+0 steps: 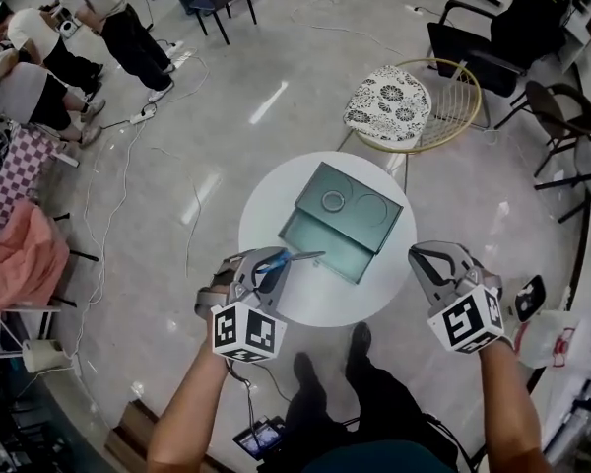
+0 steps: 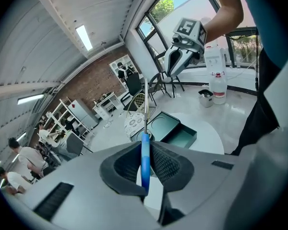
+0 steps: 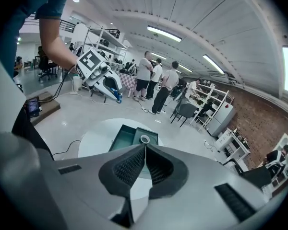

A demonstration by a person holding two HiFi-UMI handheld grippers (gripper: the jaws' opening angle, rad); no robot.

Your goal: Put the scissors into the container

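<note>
My left gripper [image 1: 267,267] is shut on the blue-handled scissors [image 1: 294,258], held above the left part of the round white table [image 1: 320,299]. The blades point right toward the dark green container [image 1: 335,227], an open box with its lid lying beside it. In the left gripper view the blue scissors handle [image 2: 144,159] sits clamped between the pads and the metal blades [image 2: 145,104] stick out ahead. My right gripper [image 1: 428,264] is shut with nothing in it, held off the table's right edge. The container [image 3: 132,137] shows beyond its jaws.
A round roll of tape [image 1: 333,201] lies on the container's lid. A wire chair with a patterned cushion [image 1: 389,100] stands behind the table. A water bottle [image 2: 218,86] is on the floor to the right. People [image 3: 156,83] stand farther off.
</note>
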